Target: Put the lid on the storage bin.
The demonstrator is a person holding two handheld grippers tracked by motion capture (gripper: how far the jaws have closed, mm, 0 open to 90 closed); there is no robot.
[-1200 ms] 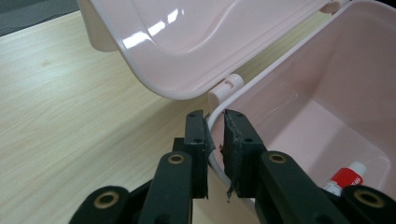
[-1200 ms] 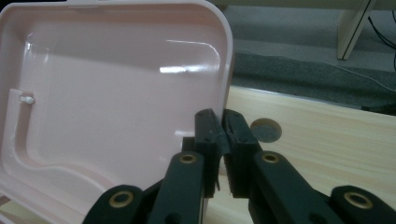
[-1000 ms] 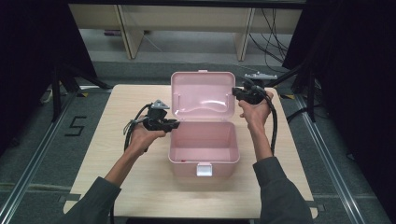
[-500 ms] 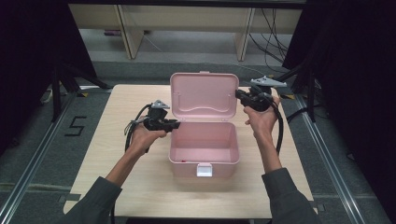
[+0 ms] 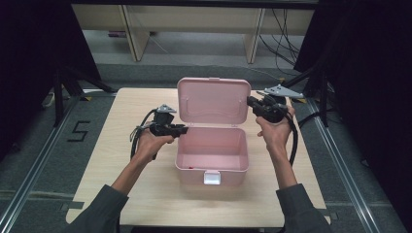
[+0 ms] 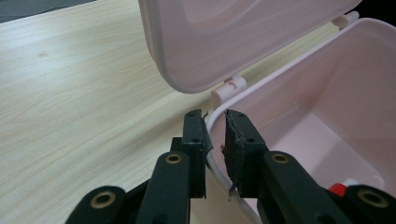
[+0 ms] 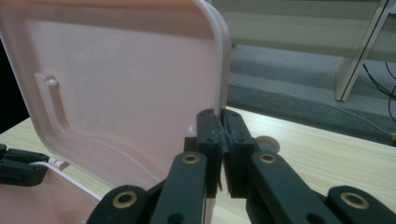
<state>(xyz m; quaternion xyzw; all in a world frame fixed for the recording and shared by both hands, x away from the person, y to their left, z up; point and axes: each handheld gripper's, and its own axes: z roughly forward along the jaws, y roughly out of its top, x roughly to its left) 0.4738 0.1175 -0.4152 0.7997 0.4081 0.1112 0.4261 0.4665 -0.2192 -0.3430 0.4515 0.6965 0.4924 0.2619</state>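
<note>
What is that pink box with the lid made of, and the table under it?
The pink lidded box looks like moulded plastic: smooth, slightly glossy, thin walls with rounded corners and a snap hinge. The pale table looks like wood or wood-print laminate, since matte grain lines run across it; which one I cannot tell.

Both forearms enter from 6 o'clock in the high view, dark sleeves to mid-forearm, wrists bare.

Left hand (image 5: 148, 143) sits at about 9 o'clock of frame centre, wrist straight, fist wrapped round the left gripper (image 5: 180, 129), which points toward 3 o'clock. Its jaws stand a narrow gap apart, one either side of a thin wall edge; pads (image 6: 236, 140) look close on it, contact not certain.

Right hand (image 5: 276, 130) is higher, near 2 o'clock, forearm angled up toward 12. Right gripper (image 5: 250, 101) points toward 9 o'clock, grey plate on top, cable looping down by the wrist. Jaws pinched tight together on a thin panel edge.
</note>
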